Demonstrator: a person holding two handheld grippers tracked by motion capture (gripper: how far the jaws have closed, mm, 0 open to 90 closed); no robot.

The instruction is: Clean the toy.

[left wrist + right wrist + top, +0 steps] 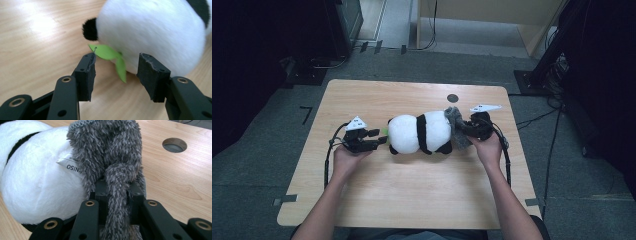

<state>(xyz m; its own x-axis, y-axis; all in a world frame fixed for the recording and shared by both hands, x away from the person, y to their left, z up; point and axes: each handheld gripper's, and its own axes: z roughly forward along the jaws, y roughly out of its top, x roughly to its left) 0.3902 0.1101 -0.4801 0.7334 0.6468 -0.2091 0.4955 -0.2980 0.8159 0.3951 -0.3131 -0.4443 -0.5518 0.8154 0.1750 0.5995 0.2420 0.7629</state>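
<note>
A black-and-white panda plush [419,132] lies on its side in the middle of the wooden table [412,190]. A green felt leaf [110,56] sticks out from under its white head [155,32], below a black ear [90,29]. My left gripper [379,137] sits just left of the plush. Seen in its own view, the left gripper [117,62] is open, with the leaf lying loose between the pads. A grey fuzzy scarf [110,147] is bunched at the plush's right end beside a white label [72,166]. My right gripper [117,186] is shut on a strand of that scarf [455,125].
A round cable hole [453,98] is cut in the table behind the plush, to the right of the scarf in the right gripper view [174,145]. Dark equipment stands and cables [557,125] line the grey floor around the table.
</note>
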